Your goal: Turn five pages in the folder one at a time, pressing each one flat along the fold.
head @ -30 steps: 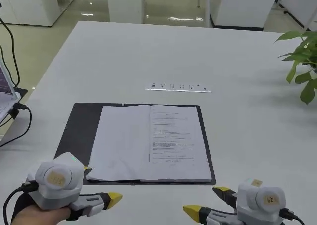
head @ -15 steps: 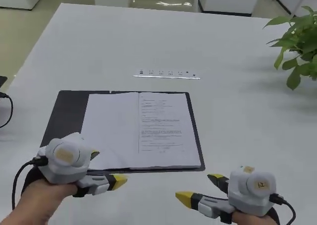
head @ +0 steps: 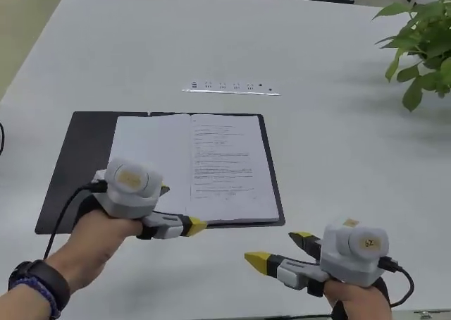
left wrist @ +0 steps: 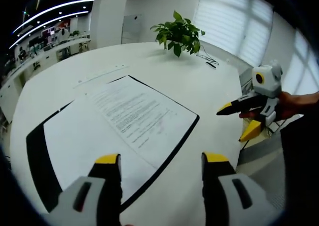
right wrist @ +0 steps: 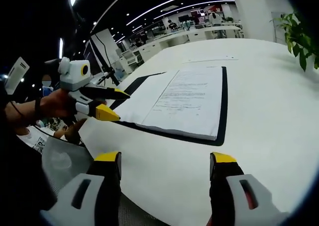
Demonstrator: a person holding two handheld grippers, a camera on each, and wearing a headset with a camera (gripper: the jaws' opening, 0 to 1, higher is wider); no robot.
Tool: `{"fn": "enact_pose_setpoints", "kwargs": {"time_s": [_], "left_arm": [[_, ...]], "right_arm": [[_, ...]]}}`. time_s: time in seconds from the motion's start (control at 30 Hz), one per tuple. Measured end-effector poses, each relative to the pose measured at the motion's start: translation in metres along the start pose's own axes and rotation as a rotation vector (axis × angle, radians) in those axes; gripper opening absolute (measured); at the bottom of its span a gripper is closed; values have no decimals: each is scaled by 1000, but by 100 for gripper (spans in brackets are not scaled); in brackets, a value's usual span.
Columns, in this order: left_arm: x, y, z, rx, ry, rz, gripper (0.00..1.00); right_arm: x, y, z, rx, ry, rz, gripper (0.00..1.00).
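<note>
The folder lies open on the white table, its black cover showing at the left. On the left side is a blank page; on the right, a printed page lies flat. My left gripper hovers open over the folder's near edge, nothing between its jaws. In its own view the left gripper faces the printed page. My right gripper is open and empty, nearer to me than the folder's near right corner. From the right gripper, the folder lies ahead.
A socket strip is set into the table beyond the folder. A potted plant stands at the far right. A cable runs from the left gripper along my wrist. The table's near edge is just behind the right gripper.
My left gripper has moved forward and right, from short of the folder to over its near edge. The head camera has tilted down. The right gripper has barely moved.
</note>
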State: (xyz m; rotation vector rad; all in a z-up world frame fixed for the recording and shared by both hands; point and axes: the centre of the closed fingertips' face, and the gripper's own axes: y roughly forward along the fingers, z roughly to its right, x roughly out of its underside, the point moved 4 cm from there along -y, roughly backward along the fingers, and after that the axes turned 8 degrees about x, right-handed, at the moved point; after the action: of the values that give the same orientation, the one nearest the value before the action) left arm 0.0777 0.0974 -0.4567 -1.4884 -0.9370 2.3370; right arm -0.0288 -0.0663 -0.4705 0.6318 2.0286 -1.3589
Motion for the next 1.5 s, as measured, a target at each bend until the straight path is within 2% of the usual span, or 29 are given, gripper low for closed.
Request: {"fn": "enact_pose_setpoints", "kwargs": {"time_s": [0.27,0.33,0.43,0.6,0.77,1.0,1.17,1.3,1.5], "left_arm": [[-16,32,12,48,54,-19,63],[-19,41,15,52,60,-9,62],[-24,53,20,59,51,10,61],[-26,70,25,52,43,9,62],[-28,81,27,51,43,8,61],[-39,97,27,20,2,43,60],[-39,112,23,-24,-35,62,59],[-38,127,28,-27,-46,71,59],[-30,143,30,-44,-44,49,61]], "right_arm": [[4,-4,6,11,24,0,77],[5,-6,7,8,43,8,77],[7,-8,8,8,48,6,78],[7,-11,9,-6,53,15,81],[2,-11,14,-5,80,33,80],[0,-12,17,-13,73,28,79],[1,-14,21,-16,59,24,79],[1,-18,25,-14,64,27,79],[8,-20,32,-16,74,11,78]]}}
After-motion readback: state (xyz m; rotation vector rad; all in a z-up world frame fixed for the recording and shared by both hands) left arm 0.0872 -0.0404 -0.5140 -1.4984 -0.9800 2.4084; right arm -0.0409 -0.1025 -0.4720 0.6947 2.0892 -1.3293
